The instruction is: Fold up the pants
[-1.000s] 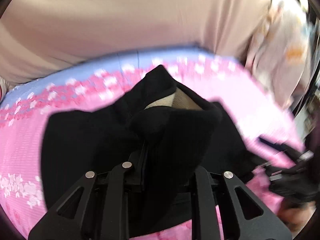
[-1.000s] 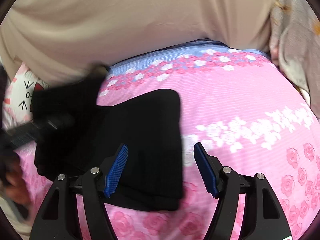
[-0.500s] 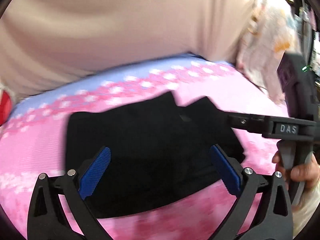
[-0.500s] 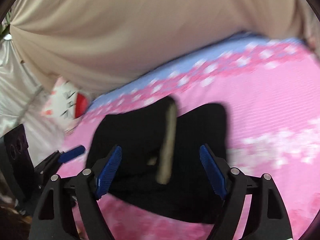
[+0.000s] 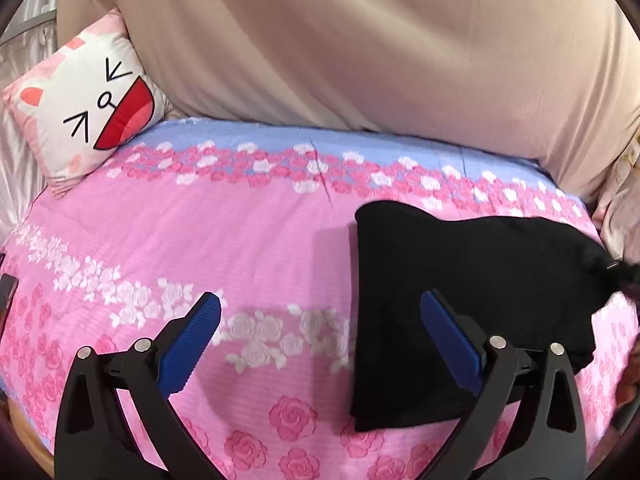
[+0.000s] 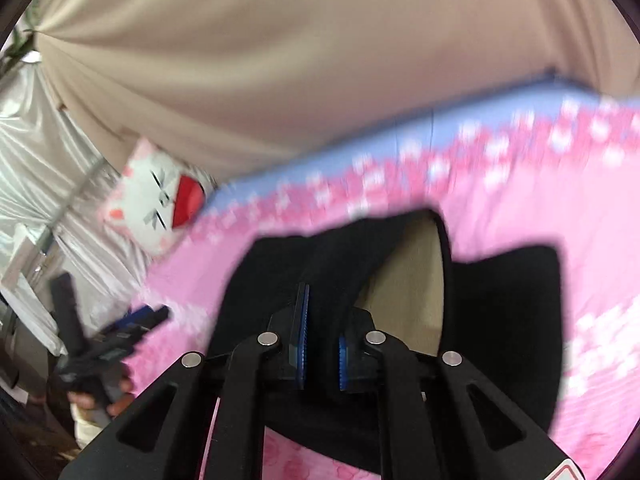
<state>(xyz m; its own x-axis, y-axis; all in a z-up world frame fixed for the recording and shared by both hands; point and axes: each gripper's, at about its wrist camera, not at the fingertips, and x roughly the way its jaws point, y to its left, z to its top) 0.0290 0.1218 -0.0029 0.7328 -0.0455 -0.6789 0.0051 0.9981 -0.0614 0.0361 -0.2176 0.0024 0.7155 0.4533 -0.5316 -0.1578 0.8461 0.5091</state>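
The black pants (image 5: 480, 280) lie folded on the pink floral bedspread (image 5: 200, 232), to the right in the left wrist view. My left gripper (image 5: 320, 300) stands open over bare bedspread, its right finger just over the pants' left edge, nothing between the pads. In the right wrist view the pants (image 6: 500, 300) bulge upward, showing a beige lining (image 6: 412, 288). My right gripper (image 6: 324, 320) has its jaws closing, with a raised ridge of black fabric pinched between the blue pads. The left gripper (image 6: 144, 316) appears blurred at the left, in a hand (image 6: 92, 400).
A white cat-face pillow (image 5: 88, 108) leans at the bed's back left corner. A beige curtain (image 5: 360, 40) hangs behind the bed. Pale silvery drapes (image 6: 48, 152) hang to the left. The bed's near edge runs along the bottom left.
My left gripper let go of the pants, opened wide and swung left over the bedspread. My right gripper went from open to pinching a fold of the pants and rose a little.
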